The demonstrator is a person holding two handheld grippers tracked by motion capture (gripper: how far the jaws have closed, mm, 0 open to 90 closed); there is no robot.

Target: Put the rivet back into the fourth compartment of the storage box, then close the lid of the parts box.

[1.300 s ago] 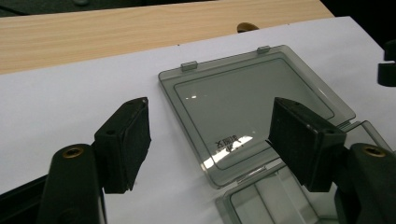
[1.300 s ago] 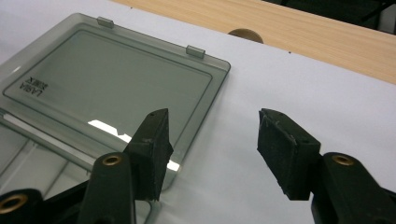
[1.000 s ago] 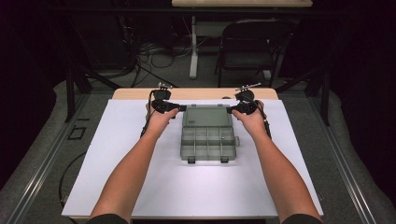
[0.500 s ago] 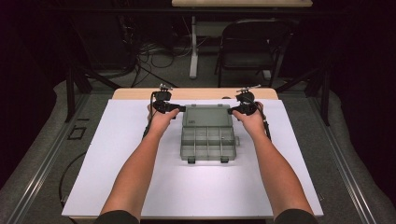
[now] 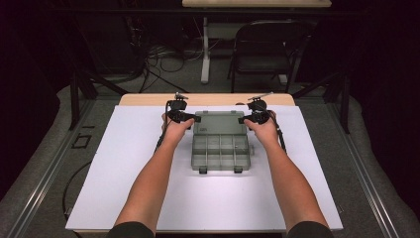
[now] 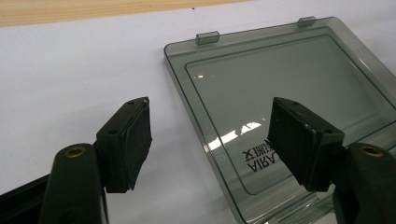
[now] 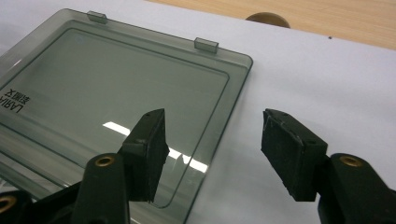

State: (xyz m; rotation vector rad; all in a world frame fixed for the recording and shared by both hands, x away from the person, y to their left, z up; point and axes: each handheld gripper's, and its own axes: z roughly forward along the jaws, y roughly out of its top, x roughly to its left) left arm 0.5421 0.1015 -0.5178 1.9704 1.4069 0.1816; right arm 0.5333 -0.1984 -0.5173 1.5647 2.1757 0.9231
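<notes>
Lid [image 5: 220, 123] of the smoky grey organiser box [image 5: 221, 151] is flopped fully open, lying flat on the white mat [image 5: 124, 168] behind the compartment tray, roughly mid-table. Looks to me like the job is swinging that lid shut.

To do it cleanly I'd pinch both side edges at the same height and lift together, so the hinge doesn't twist, then fold it toward the person until the two clasps meet the front.

Left gripper [image 5: 189, 118] sits at the lid's left edge, right gripper [image 5: 244, 120] at its right edge. Both have jaws spread wide with nothing pinched; the right one's jaws have just been opening further. In each gripper view the lid's edge lies below and between the pads [image 6: 135, 140], one pad over the plastic, one over the mat, apparently not touching.
</notes>
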